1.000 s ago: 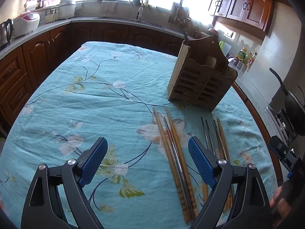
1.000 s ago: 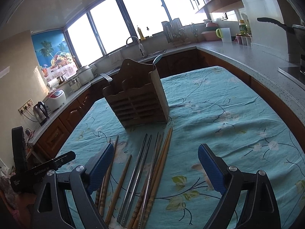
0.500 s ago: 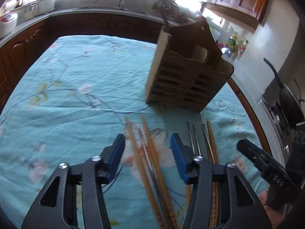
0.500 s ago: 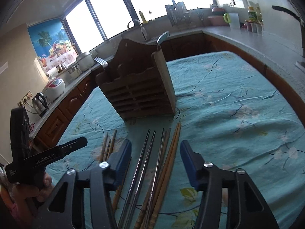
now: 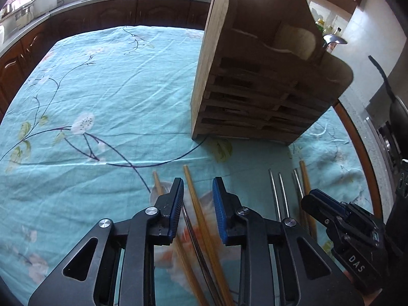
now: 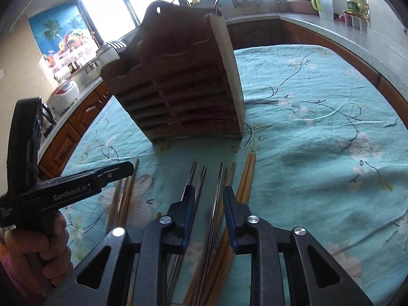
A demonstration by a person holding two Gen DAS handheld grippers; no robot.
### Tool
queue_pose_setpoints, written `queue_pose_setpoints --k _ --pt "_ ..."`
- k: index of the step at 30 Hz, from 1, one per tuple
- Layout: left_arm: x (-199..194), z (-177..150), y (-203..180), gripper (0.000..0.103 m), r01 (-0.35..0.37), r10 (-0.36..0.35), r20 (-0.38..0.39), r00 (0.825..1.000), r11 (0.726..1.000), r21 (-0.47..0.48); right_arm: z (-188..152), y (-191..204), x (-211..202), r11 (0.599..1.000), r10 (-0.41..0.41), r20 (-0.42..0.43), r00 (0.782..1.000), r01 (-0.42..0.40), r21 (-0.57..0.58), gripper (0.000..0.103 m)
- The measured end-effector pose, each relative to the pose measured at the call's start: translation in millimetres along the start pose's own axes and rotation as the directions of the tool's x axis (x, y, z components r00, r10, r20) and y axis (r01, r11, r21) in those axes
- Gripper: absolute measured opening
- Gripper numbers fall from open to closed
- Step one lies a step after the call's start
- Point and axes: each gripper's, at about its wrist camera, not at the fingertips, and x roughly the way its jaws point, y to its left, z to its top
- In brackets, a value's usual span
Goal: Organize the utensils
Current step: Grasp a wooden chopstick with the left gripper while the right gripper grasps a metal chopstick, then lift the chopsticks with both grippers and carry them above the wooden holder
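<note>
Both grippers, left gripper and right gripper, dropped nearer, closing (nothing pinched) over two chopsticks each.

Tablecloth: turquoise w/ dark branch lines, white blossoms, green leaves, orange flower patch. Utensil holder: weathered brown wood, slatted. Wooden chopsticks: tan/orange. Metal chopsticks: silver-grey. Left hand-held gripper & right hand-held gripper: black frames, blue pads, silver bolts. Cabinets: dark reddish-brown.
</note>
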Motion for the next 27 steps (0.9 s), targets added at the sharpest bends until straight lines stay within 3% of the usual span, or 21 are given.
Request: queue_pose_setpoints --k 6,7,13,21,27 --pt "11.6 1.4 -6.5 0.014 -0.029 0.029 -0.020 0.999 0.999 0.024 4.0 0.2 13.9 0.999 -0.048 -0.034 0.998 0.047 -0.025 0.013" --pt "12.3 1.1 -7.6 0.008 -0.029 0.029 -0.022 0.999 0.999 0.027 3.9 -0.1 15.2 0.998 -0.055 -0.040 0.998 0.054 -0.029 0.010" --pt "7.6 -1.7 -8.0 0.006 -0.005 0.005 -0.010 1.000 1.000 0.015 2.0 -3.5 12.6 0.999 -0.049 -0.036 0.998 0.048 -0.014 0.005" --pt "-32.4 -9.6 1.8 0.006 0.069 -0.068 0.056 0.996 0.998 -0.010 3.1 -4.9 -20.0 1.000 -0.012 0.034 0.999 0.012 0.016 0.005" --pt "-75.6 -18.3 6.4 0.005 0.133 -0.130 0.124 0.984 0.991 -0.019 6.6 -1.0 -47.6 1.000 0.015 0.089 0.996 -0.017 0.025 0.005"
